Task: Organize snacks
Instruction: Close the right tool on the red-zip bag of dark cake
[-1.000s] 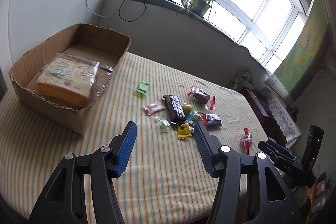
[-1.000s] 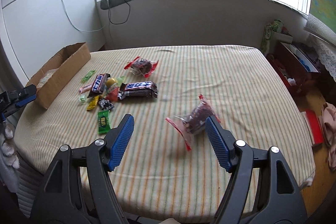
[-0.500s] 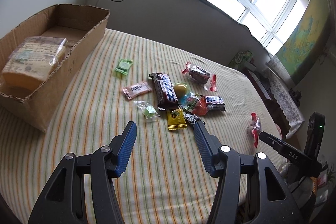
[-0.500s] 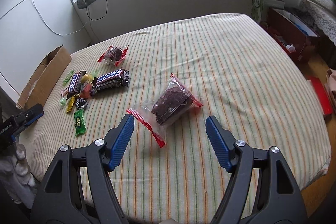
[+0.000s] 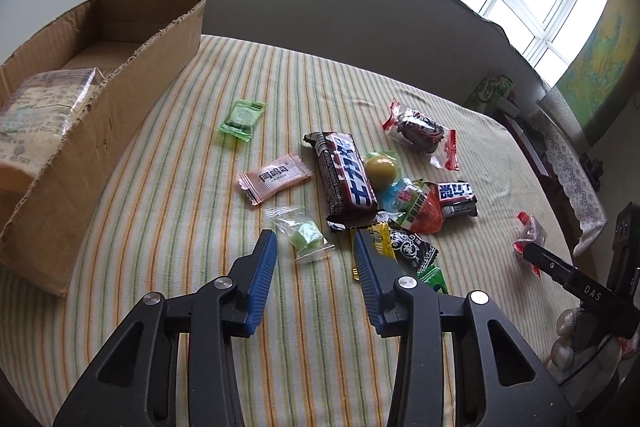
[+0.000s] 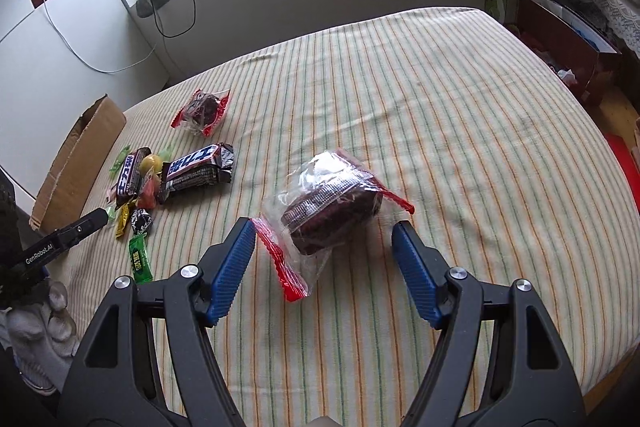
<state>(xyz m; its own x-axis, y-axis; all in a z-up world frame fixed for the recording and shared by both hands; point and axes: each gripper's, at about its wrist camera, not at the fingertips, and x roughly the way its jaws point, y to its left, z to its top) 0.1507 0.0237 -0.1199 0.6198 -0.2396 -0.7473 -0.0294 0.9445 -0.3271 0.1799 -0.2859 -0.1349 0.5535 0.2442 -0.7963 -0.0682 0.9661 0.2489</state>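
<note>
While my left gripper [image 5: 314,253] gapes empty around a green candy [image 5: 306,234] and my right gripper [image 6: 324,243] spreads wide, holding nothing, around a red-edged bag [image 6: 326,205], only one bread pack [image 5: 38,107] lies in the box [image 5: 120,99] at upper left; most snacks [image 5: 360,183] remain loose mid-frame.
</note>
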